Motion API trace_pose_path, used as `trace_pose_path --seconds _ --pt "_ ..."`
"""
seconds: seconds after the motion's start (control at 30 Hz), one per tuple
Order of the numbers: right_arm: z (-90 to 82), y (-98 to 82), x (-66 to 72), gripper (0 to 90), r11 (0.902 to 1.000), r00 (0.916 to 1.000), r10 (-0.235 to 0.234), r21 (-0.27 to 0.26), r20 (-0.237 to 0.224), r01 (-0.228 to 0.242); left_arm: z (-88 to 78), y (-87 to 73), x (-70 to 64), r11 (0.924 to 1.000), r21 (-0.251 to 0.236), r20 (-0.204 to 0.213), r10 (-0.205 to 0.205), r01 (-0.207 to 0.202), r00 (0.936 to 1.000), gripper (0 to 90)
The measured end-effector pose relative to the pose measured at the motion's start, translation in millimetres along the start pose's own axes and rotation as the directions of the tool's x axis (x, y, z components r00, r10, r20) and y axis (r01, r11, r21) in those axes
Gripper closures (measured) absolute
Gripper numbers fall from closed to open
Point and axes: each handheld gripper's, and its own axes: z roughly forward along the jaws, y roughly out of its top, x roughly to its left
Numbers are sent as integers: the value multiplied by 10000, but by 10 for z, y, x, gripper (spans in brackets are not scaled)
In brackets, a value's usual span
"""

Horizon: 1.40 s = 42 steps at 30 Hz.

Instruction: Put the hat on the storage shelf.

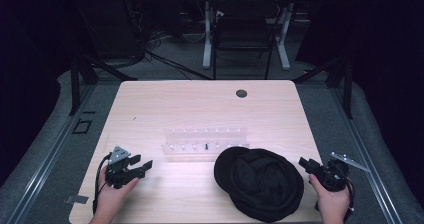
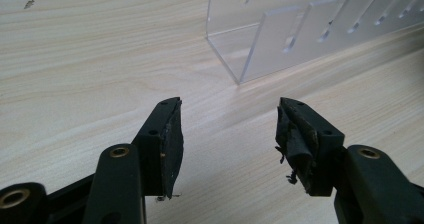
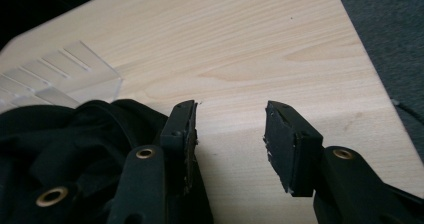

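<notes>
Tiny dark item in clear rack [image 1: 206,145], maybe screw; too small.

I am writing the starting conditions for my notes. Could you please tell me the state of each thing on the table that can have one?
Left gripper: open, nothing between its jaws, above bare table.
Right gripper: open, holding nothing, beside the hat.
Black hat: lying crumpled on the table, not gripped.
Clear acrylic rack: standing on the table, untouched.
Table: light wood, round hole near its far edge.

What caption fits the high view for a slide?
Both grippers open, left gripper and right gripper flanking a black hat before a clear rack.
</notes>
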Motion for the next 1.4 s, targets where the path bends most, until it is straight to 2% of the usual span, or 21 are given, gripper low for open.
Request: trace_pose_path --seconds 0.1,0.17,0.23,0.33,0.43,0.47,0.5,0.6,0.73,0.87,0.93,1.0,1.03,1.07,1.23,1.33,1.37,1.4 --pt "-19 16 48 555 9994 9992 -291 199 267 286 2 -3 -6 10000 -52 -5 30 -30 10000 442" --pt "-46 32 80 555 9985 9981 -446 345 414 432 -12 4 -10 9999 142 15 94 -94 10000 442" --pt "-53 34 132 554 9982 9964 -507 342 678 485 -10 1 -26 9999 46 37 141 -141 9999 442" --pt "-94 47 177 509 9946 9947 -797 712 649 750 -15 1 -45 9997 19 -28 244 -244 9997 442" --pt "-136 78 239 493 9937 9922 -924 710 837 865 -15 6 -53 9994 42 17 335 -335 9994 442" --pt "-170 97 260 493 9919 9904 -984 898 971 898 -16 5 -55 9994 53 12 349 -349 9994 442" --pt "-180 106 275 501 9929 9918 -890 873 916 810 -19 4 -56 9992 83 -8 381 -381 9993 442" --pt "-265 134 339 570 9900 9962 -433 1373 754 327 -24 3 -62 9994 58 22 330 -331 9995 442" --pt "-332 47 365 607 9843 9960 -412 1743 795 268 -14 5 -66 9993 215 87 320 -322 9994 442" --pt "-367 -28 357 629 9755 9982 -230 2199 547 105 -12 5 -80 9993 52 97 377 -377 9992 442" --pt "-353 -67 348 642 9710 9986 -240 2386 465 123 -7 5 -82 9991 92 80 404 -405 9992 442" --pt "-327 -91 325 664 9672 9976 -281 2537 633 111 -2 3 -84 9991 132 53 411 -411 9991 442" --pt "-311 -99 316 677 9693 9975 -149 2458 697 -27 -5 4 -86 9990 166 45 412 -413 9991 442" --pt "-305 -95 296 707 9652 9966 -222 2614 789 8 -1 1 -90 9992 88 61 377 -377 9993 442" --pt "-214 -63 199 825 9564 9984 547 2866 138 -564 -1 1 -89 9992 101 65 397 -398 9992 442" --pt "-200 14 164 838 9555 9988 489 2910 57 -484 5 -1 -93 9991 131 78 392 -393 9992 442" --pt "-174 34 155 839 9610 9989 470 2726 46 -465 5 -1 -95 9991 129 79 401 -402 9992 444" --pt "-166 65 141 839 9578 9992 391 2847 87 -399 6 -1 -96 9991 132 82 404 -405 9992 444"
